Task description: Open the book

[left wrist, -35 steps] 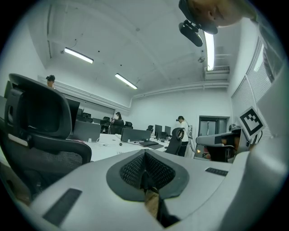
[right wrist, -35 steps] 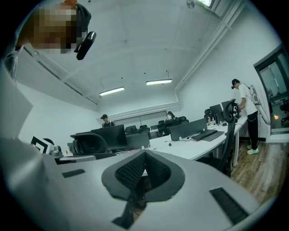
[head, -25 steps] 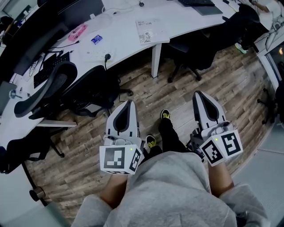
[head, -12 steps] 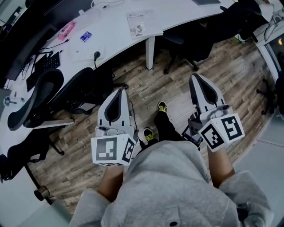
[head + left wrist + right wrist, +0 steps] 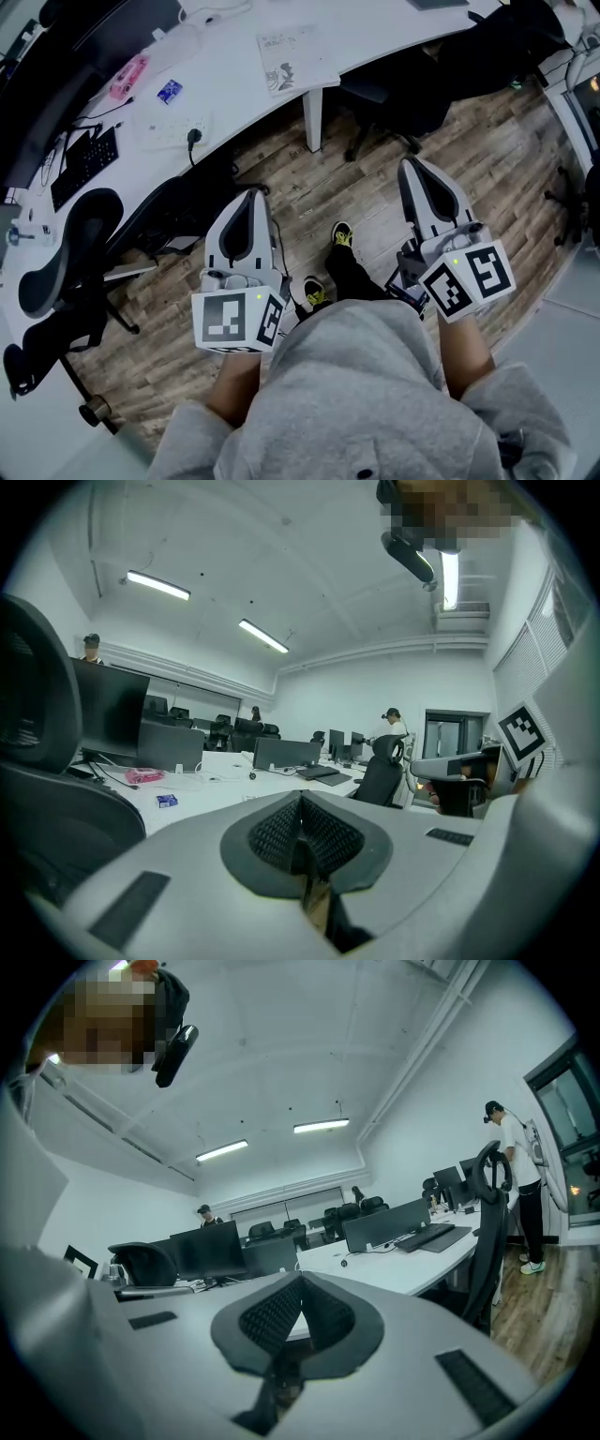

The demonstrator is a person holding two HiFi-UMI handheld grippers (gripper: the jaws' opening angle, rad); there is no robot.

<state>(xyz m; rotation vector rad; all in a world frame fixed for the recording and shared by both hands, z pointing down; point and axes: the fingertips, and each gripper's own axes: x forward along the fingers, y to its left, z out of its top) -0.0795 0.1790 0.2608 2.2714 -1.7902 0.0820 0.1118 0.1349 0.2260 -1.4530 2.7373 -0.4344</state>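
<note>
head view, person standing on a wood floor [image 5: 375, 202]. the left hand-held gripper [image 5: 251, 202] and the right hand-held gripper [image 5: 414, 173] are held side by side at waist level, pointing toward the far side. each has its jaws pressed fully together with nothing between them. the book [image 5: 295, 58] lies flat on the white tabletop [image 5: 234, 89], far centre, close to its near edge and well apart from both grippers. whether its cover is shut cannot be told from here. step in hand, as judged: the approach, with no contact yet. the next move calls for carrying a gripper to the book's free edge, parting its jaws and catching the cover to lift it, perhaps with the other steadying the book.
</note>
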